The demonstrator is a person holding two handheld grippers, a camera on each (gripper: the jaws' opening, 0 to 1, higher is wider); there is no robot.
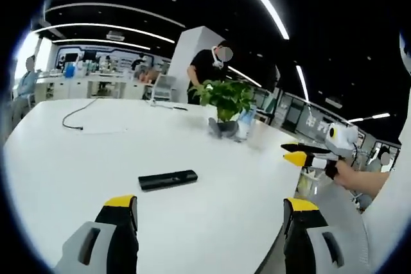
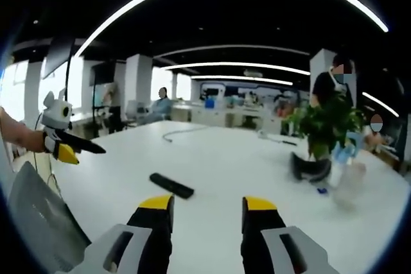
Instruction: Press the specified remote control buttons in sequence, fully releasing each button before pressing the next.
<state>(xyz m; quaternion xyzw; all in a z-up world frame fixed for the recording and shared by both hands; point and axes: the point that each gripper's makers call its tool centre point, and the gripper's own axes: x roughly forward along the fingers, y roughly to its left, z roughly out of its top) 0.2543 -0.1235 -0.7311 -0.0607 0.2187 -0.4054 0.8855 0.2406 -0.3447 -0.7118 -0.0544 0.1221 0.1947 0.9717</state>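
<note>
While both grippers hover above the table (image 1: 77, 158), no button press has begun, by the look of it. Remote (image 1: 167, 179) lies flat mid-table, untouched. Left gripper (image 1: 209, 213): jaws wide apart, empty. Right gripper (image 2: 209, 213): jaws part open, empty. Next req.: descend w/ one jaw tip onto first specified button.

The left gripper (image 1: 210, 213) rises from six o'clock of the left gripper view, jaws spread wide apart, holding nothing. The right gripper (image 2: 209, 213) stands likewise in the right gripper view, its jaws parted with a narrower gap, holding nothing. Each shows in the other's view: right gripper at three o'clock, left at nine, carried in a hand (image 2: 19, 134).
</note>
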